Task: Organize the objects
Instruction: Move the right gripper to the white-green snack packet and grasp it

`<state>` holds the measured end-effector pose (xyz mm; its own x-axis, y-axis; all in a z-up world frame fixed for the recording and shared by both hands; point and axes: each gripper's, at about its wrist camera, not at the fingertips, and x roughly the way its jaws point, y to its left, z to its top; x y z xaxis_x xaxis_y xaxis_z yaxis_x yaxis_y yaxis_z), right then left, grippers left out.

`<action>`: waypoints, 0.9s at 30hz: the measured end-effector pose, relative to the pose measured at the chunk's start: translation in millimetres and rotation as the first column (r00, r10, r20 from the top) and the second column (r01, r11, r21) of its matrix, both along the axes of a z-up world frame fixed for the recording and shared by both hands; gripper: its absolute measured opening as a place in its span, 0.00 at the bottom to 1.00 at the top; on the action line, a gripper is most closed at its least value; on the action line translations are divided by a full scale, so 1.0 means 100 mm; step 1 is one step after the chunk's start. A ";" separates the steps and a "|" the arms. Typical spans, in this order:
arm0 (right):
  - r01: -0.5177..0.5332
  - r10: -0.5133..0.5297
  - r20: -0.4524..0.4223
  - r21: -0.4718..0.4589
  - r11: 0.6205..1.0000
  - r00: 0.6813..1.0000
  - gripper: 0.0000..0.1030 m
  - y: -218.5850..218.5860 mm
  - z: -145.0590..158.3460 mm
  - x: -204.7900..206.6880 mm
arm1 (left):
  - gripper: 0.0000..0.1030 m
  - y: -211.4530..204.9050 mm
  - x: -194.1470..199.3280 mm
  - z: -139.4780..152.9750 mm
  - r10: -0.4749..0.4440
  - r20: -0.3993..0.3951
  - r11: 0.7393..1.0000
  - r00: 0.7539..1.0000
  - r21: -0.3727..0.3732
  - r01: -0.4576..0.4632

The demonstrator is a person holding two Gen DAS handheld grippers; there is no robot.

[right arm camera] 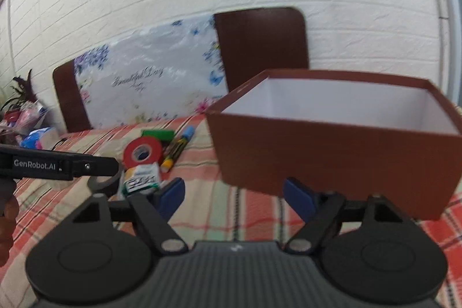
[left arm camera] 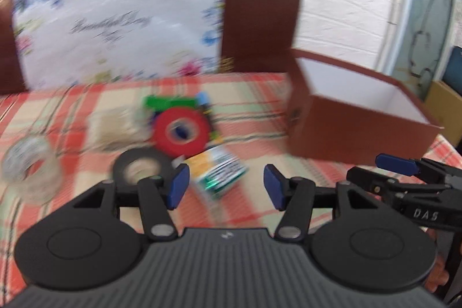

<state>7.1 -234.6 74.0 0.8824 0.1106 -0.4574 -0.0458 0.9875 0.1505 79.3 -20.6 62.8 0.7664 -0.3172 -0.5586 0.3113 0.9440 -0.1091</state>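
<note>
An open brown box point(left arm camera: 361, 132) with a white inside stands on the checked cloth at the right; it fills the right wrist view point(right arm camera: 332, 160). Left of it lie a red tape roll point(left arm camera: 180, 132), a black tape roll point(left arm camera: 138, 168), a clear tape roll point(left arm camera: 29, 169), a battery pack point(left arm camera: 219, 171), a green item point(left arm camera: 164, 101) and markers point(right arm camera: 176, 149). My left gripper point(left arm camera: 225, 188) is open just short of the battery pack. My right gripper point(right arm camera: 234, 195) is open and empty in front of the box.
The box lid with a floral print point(right arm camera: 150, 82) leans against the white brick wall. A pale block point(left arm camera: 112, 126) lies by the tapes. Clutter and a plant point(right arm camera: 23, 111) sit at the far left. A cardboard box point(left arm camera: 444, 108) stands at the far right.
</note>
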 end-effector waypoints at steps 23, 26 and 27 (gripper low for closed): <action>-0.289 0.269 -0.247 -0.050 0.956 0.931 0.58 1.08 -0.45 0.42 | 0.56 0.50 0.11 -0.27 -0.049 -0.197 0.967 0.979 -0.254 -0.003; -0.304 0.287 -0.203 -0.060 0.951 0.936 0.71 1.04 -0.41 0.11 | 0.56 0.31 0.07 -0.28 -0.106 -0.207 0.965 0.973 -0.256 0.051; -0.307 0.288 -0.192 -0.081 0.948 0.938 0.71 1.04 -0.41 0.05 | 0.56 0.26 0.07 -0.29 -0.122 -0.212 0.965 0.970 -0.252 0.067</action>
